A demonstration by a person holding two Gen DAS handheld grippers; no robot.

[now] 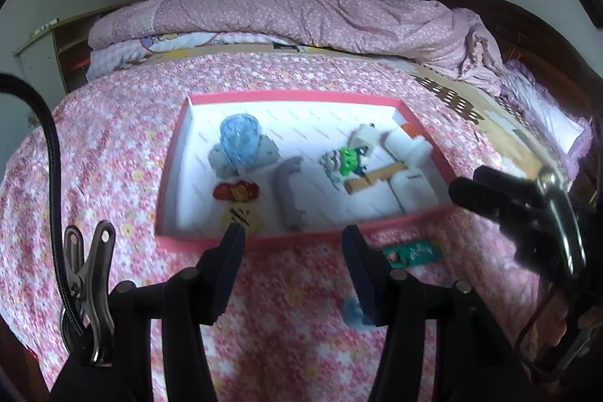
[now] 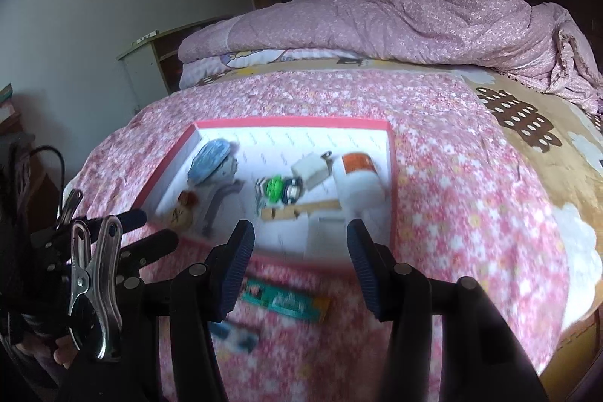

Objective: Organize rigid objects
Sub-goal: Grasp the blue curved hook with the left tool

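Rigid objects were mostly gathered in the pink-rimmed tray (image 2: 392,176) on the floral bedspread (image 2: 471,213); two stragglers lay outside it. Both claws stood partly open and carried nothing. The right gripper (image 2: 299,262) hovered over the tray's near rim, and just below its pads, at about six o'clock, lay the green card (image 2: 286,300), flat on the cloth, with a small blue-and-white piece (image 2: 237,334) beyond it at seven. The left gripper (image 1: 292,262) hung beside it with its jaws equally empty; the same green card (image 1: 412,253) showed at its three o'clock, and the blue piece (image 1: 354,315) peeked out by its right finger.

Inside the tray sat a blue transparent dome (image 1: 239,140), a green toy figure (image 1: 345,161), a wooden stick (image 1: 373,178), a grey plastic part (image 1: 288,194) and white bottles (image 2: 358,183).

By my reading, the step in hand was fetching the leftovers. The next move would call for lowering one claw over the thin card, pinching across its narrow width, and lifting it clear of the rim.
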